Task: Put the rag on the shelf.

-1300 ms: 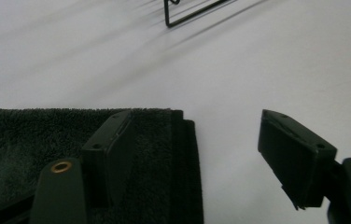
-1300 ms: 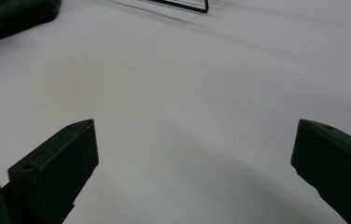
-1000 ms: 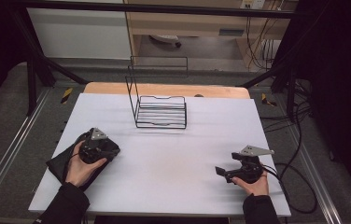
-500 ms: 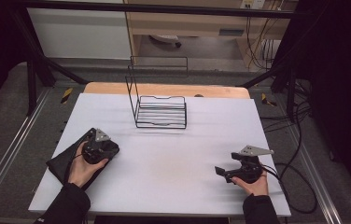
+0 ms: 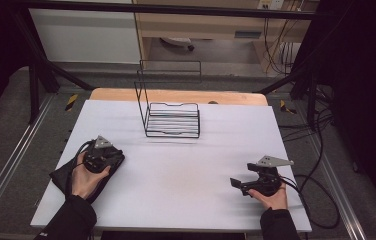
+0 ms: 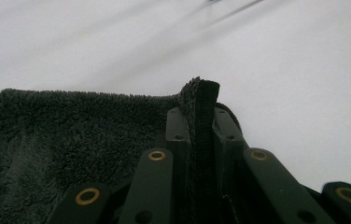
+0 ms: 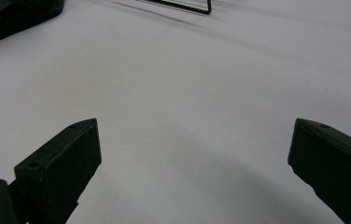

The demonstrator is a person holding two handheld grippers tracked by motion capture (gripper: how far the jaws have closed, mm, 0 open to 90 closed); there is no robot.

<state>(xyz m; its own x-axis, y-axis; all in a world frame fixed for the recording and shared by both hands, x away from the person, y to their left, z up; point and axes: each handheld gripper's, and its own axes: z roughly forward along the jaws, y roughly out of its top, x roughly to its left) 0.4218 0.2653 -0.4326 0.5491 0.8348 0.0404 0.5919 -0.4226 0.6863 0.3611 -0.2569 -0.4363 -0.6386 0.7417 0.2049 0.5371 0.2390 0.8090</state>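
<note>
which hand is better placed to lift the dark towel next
Left. The left gripper is already shut on an edge of the dark towel, a fold pinched between its jaws. The right gripper sits open over bare table on the far side, well apart from the towel.

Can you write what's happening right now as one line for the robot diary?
left gripper: shut on dark towel edge | right gripper: open, over white table | wire rack: untouched
</note>
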